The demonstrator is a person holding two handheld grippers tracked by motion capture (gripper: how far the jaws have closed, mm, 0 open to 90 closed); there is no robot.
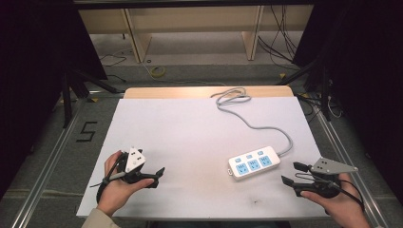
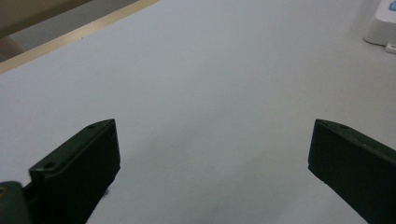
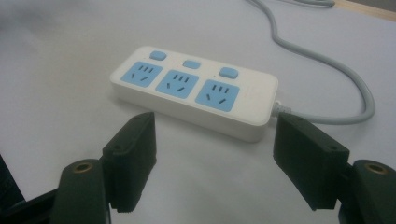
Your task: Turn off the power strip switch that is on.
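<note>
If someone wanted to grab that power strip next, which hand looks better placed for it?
Probably the right. The right gripper is open, close beside the power strip and pointing at it. The left gripper, also open, sits farther off across the white table.

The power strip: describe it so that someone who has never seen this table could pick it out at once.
On the white table, look to the near right, just ahead of the right gripper. The power strip lies flat there, a white block with three blue sockets, each with a blue button beside it. A grey cord runs from it to the table's far edge.
</note>
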